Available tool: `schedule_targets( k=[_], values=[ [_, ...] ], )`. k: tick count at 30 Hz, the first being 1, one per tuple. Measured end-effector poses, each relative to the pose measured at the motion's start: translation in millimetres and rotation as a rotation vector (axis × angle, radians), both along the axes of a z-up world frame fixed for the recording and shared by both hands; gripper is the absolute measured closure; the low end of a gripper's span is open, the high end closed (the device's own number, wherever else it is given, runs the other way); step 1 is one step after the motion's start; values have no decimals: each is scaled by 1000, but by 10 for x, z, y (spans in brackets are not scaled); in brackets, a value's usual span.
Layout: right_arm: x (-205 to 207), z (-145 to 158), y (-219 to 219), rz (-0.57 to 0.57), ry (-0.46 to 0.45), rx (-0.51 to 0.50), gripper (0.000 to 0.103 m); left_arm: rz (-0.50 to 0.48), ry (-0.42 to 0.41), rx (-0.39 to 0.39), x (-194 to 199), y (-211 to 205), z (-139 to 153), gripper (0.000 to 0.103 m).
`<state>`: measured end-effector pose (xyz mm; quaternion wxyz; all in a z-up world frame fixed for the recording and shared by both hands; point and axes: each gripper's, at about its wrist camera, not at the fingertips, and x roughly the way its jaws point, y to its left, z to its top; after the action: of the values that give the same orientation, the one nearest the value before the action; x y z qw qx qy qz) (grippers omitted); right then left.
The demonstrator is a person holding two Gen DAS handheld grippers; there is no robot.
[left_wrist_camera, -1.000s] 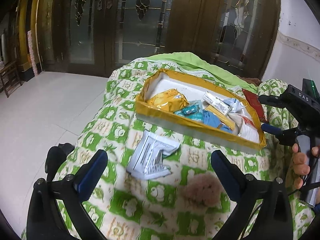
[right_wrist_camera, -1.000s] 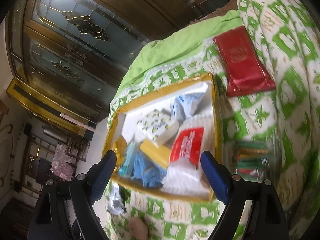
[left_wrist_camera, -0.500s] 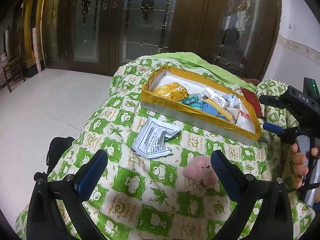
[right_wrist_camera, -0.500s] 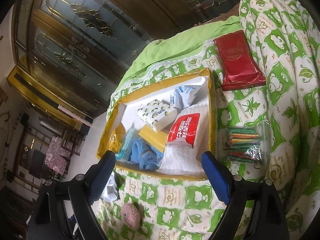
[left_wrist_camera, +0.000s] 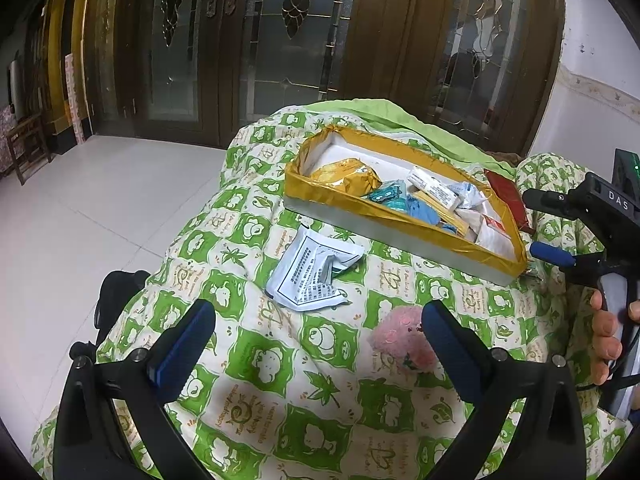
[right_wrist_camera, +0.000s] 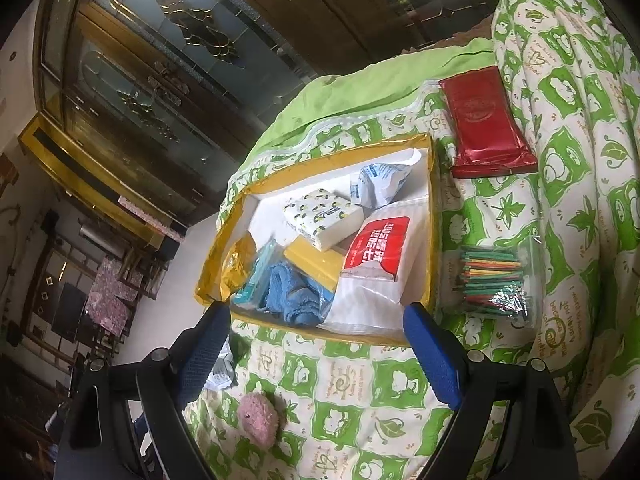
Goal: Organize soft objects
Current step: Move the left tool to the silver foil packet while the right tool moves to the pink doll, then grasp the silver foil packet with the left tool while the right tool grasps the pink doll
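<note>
A gold-rimmed shallow box [left_wrist_camera: 384,216] [right_wrist_camera: 431,240] lies on the green-and-white quilt, filled with soft packs: a gold pouch [left_wrist_camera: 348,178], a blue cloth [right_wrist_camera: 292,294], tissue packs [right_wrist_camera: 324,220] and a red-and-white pack [right_wrist_camera: 376,252]. In front of it lie a crumpled white packet [left_wrist_camera: 316,276] and a pink fuzzy ball [left_wrist_camera: 400,340] [right_wrist_camera: 258,418]. My left gripper [left_wrist_camera: 316,336] stands open above the quilt, the ball near its right finger. My right gripper [right_wrist_camera: 316,352] hovers open near the box's front edge, empty. It also shows at the right of the left wrist view [left_wrist_camera: 560,240].
A red flat pack [right_wrist_camera: 484,128] and a clear bag of coloured sticks [right_wrist_camera: 496,284] lie on the quilt right of the box. Dark glazed wooden doors [left_wrist_camera: 280,40] stand behind, white tiled floor [left_wrist_camera: 80,220] to the left. A person's hand [left_wrist_camera: 608,336] holds the right gripper's handle.
The left wrist view has pulled back from the box, so more quilt shows in front. The right gripper has drawn back too and rolled slightly; the pink ball came into its view.
</note>
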<state>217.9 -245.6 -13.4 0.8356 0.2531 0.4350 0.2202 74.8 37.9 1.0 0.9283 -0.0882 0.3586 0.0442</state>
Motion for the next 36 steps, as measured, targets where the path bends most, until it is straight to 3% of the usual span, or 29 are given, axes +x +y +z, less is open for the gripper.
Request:
schedule_targets(
  k=[10, 18, 24, 33, 36],
  values=[
    [-99, -44, 385, 180, -15, -36, 12, -9, 61, -14, 222, 118, -42, 0],
    [-375, -172, 922, 385, -72, -187, 13, -2, 192, -36, 653, 360, -256, 0],
    [-563, -320, 1244, 509, -109, -291, 13, -87, 154, 27, 734, 257, -251, 0],
    [-613, -487, 1414, 557, -115, -367, 16, -147, 155, 47, 838, 191, -330, 1],
    [-606, -509, 1441, 558, -110, -379, 19, -148, 165, 26, 861, 214, -367, 10]
  ],
)
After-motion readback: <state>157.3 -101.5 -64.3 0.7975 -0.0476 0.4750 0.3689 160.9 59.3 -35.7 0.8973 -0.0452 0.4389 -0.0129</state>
